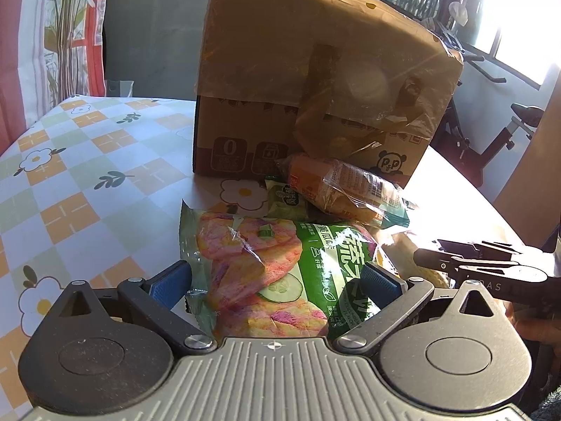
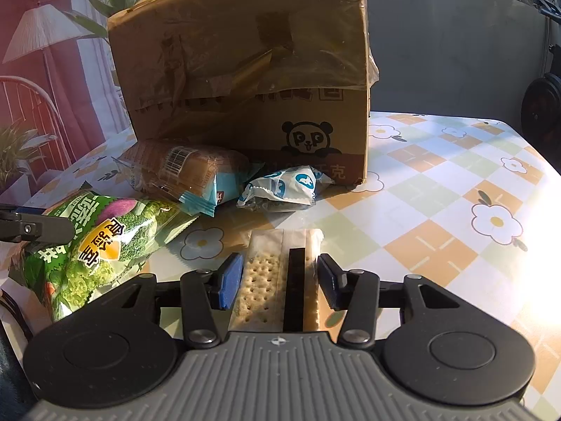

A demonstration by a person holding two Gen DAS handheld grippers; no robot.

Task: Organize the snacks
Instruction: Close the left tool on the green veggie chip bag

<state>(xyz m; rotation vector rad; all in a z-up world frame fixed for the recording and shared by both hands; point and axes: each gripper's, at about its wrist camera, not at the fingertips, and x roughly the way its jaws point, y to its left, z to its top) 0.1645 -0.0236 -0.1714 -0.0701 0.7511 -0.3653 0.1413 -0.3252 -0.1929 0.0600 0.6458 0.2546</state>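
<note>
While jaws flank it, cracker pack (image 2: 277, 280) between

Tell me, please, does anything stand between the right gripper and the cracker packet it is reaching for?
Nothing visible does. The cracker packet already lies between the right gripper's blue pads, with no other snack between them; the white pouch and cardboard box sit farther back.

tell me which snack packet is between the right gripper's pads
The clear cracker packet, pale dotted crackers showing through the wrapper. The green veggie-crisp bag, bread packet and small blue-and-white packet lie apart from the right gripper.
</note>
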